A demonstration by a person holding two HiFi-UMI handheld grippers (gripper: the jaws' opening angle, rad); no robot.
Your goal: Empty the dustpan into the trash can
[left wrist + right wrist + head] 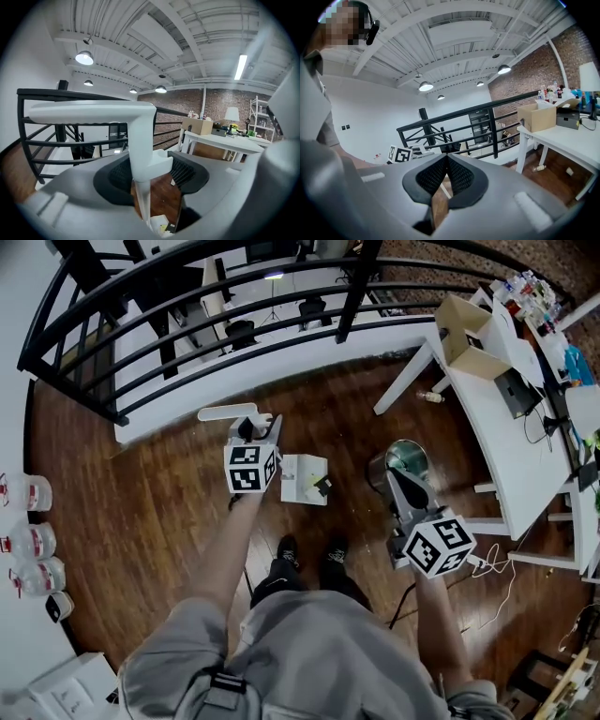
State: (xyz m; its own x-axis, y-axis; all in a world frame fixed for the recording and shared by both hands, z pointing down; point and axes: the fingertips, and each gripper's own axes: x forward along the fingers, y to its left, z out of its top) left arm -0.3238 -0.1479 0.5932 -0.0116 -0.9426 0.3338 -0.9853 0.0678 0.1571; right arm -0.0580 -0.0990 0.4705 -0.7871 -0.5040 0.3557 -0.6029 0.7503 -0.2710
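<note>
A white long-handled dustpan hangs from my left gripper point(254, 430). Its grip bar point(228, 412) sticks out to the left above the jaws, and its pan point(305, 479) holds small bits of debris just above the wood floor. In the left gripper view the pads press on the white upright handle point(140, 154) from both sides, with the left gripper point(151, 172) shut on it. A round metal trash can point(406, 458) stands to the right of the pan. My right gripper point(407, 486) hovers over the can's near edge, shut and empty point(446, 165).
A black railing point(187, 306) runs along the far side of the floor. A white table point(511, 432) with a cardboard box point(466, 334) stands at the right. Plastic bottles point(28, 545) line the left wall. The person's shoes point(309, 554) and cables point(497, 563) are close by.
</note>
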